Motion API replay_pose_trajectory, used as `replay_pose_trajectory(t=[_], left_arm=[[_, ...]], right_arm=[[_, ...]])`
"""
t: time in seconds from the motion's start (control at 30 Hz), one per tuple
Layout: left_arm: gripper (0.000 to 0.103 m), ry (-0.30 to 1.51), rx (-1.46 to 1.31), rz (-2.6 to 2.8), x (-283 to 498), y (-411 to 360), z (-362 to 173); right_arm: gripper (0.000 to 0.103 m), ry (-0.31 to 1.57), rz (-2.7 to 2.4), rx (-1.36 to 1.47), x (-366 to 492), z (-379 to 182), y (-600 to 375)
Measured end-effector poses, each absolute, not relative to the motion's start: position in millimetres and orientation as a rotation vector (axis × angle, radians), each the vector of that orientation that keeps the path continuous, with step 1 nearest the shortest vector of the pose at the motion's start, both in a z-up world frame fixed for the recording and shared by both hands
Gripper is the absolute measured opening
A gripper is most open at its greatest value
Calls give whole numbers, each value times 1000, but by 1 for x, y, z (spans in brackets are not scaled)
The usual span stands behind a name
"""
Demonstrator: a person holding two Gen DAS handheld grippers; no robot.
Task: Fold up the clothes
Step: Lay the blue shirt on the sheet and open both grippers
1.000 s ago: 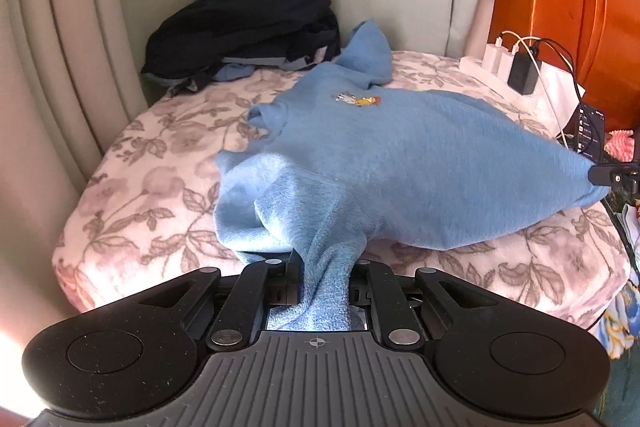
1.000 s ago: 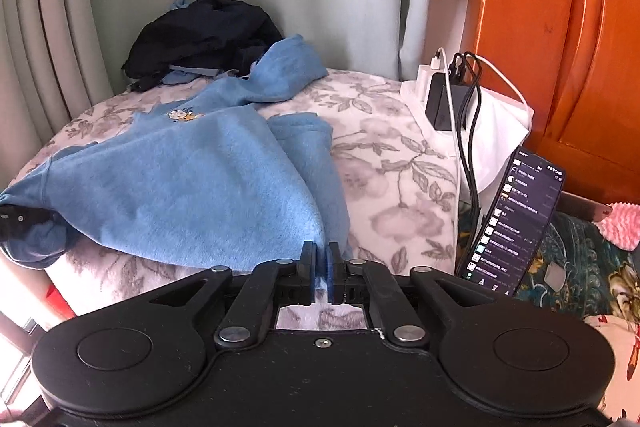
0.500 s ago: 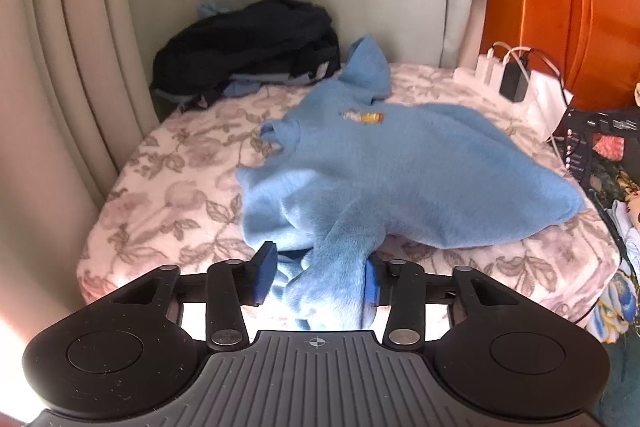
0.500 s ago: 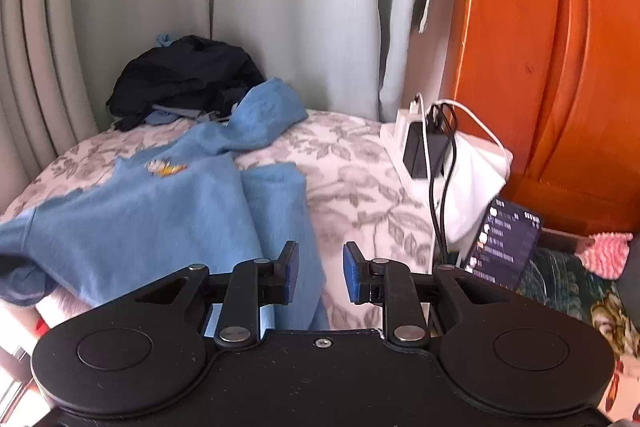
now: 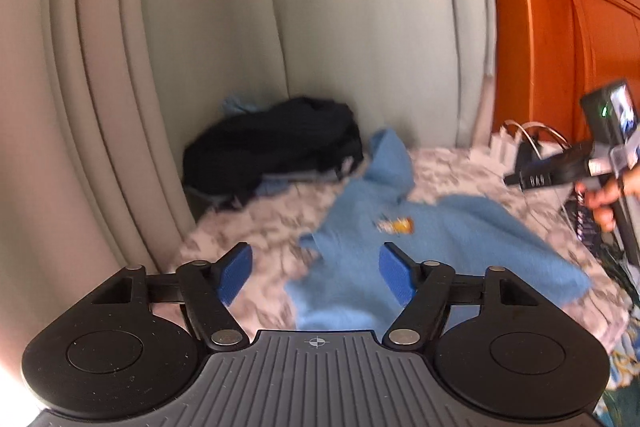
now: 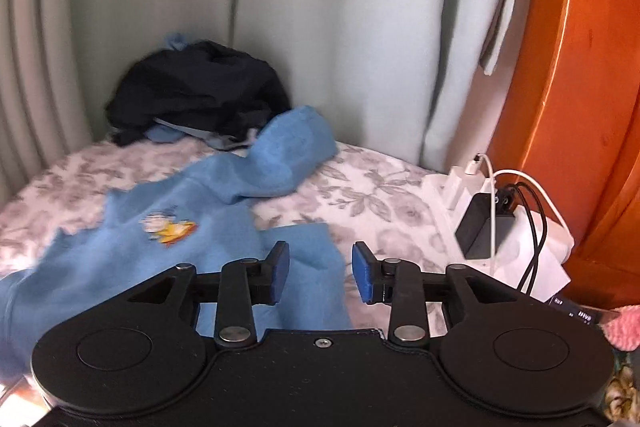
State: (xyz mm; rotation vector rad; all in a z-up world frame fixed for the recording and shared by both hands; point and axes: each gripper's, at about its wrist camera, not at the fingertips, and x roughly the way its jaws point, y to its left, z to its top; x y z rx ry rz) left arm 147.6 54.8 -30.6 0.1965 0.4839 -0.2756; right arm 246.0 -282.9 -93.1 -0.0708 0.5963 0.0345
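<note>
Both tools are hanging over the bed (image 6: 384,195) with nothing in them. My left tool (image 5: 316,273) is standing wide apart, its jaws having just been opening, and the blue pads (image 5: 236,273) are gripping no cloth; the blue sweater (image 5: 440,247) is lying below and beyond them on the flowered bedspread. My right tool (image 6: 320,277) is sitting partly apart, its jaws also having just been opening, with only a gap between the pads (image 6: 362,277) and the sweater's (image 6: 168,255) near edge showing underneath, not pinched.

I am seeing the sweater spread loosely across the bed, chest side up, a small yellow and white badge (image 6: 170,227) on its front. One sleeve (image 6: 292,151) is trailing toward the back, ending just beside a heap of dark clothes (image 6: 196,91) piled against the pale curtain (image 6: 340,27). The picture from the left is blurring, so the sweater's folds are hard for me to read there.

At the right side of the bed a white power strip (image 6: 500,235) with a black charger and cables is lying against the orange wooden headboard (image 6: 580,107). From the left view I am catching the right tool's body (image 5: 560,167) and a person's fingers (image 5: 604,203) wrapping its handle.
</note>
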Motion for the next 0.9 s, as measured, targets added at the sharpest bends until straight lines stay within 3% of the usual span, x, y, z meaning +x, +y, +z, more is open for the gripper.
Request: replay_pose_trajectory(t=[0.43,0.77,0.83,0.9], left_arm=[[69,668,136,-290,305,37,-89],[69,833,71,-253,372,18,-143],[65,862,38,-249,380,20,-150],[42,882,17,-262,385,19,-153]], right_arm=[[44,735,-41,24,313,-129,-297],[48,746,-44,-2,338,-136,-305],[48,760,-47,-6,346,-141,-304],[48,771,-43,-7,354,-145,-303]])
